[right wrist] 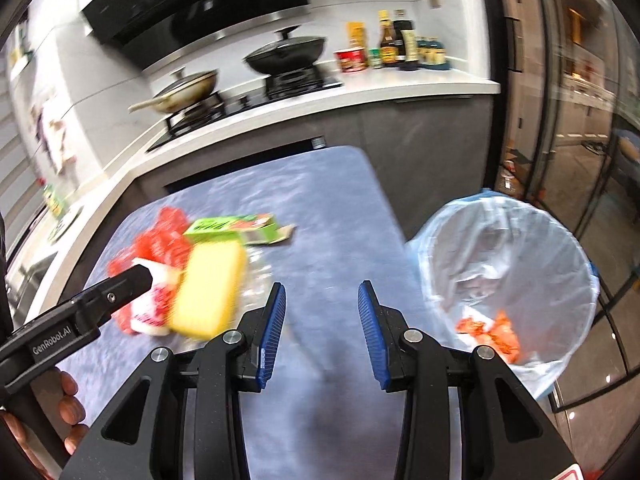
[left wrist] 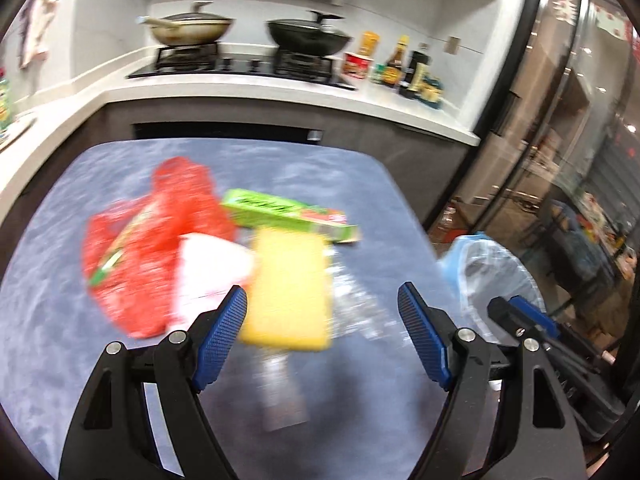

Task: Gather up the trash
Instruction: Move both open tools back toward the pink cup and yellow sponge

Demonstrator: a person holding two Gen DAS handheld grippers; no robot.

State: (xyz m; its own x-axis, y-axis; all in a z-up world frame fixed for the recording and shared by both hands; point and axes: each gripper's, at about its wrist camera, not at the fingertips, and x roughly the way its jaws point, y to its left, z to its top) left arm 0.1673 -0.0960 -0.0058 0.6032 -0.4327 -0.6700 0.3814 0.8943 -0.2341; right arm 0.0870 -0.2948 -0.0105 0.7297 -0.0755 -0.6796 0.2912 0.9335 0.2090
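Note:
A pile of trash lies on the blue-grey table (left wrist: 80,360): a red plastic bag (left wrist: 132,252), a green carton (left wrist: 288,212), a yellow sponge (left wrist: 288,292), a white wrapper (left wrist: 208,268) and crumpled clear plastic (left wrist: 356,304). My left gripper (left wrist: 324,300) hovers open just short of the sponge, its pads touching nothing. My right gripper (right wrist: 322,296) is open over bare table, right of the sponge (right wrist: 212,288), with nothing between its fingers. One finger of my left gripper (right wrist: 132,280) reaches over the white wrapper (right wrist: 152,304). All is motion-blurred.
A bin lined with a pale blue bag (right wrist: 508,240) stands off the table's right edge, with orange scraps (right wrist: 492,332) inside. Behind the table runs a white counter (left wrist: 280,88) with a hob, two woks and several bottles. Glass doors lie to the right. A hand (right wrist: 68,400) holds the left gripper.

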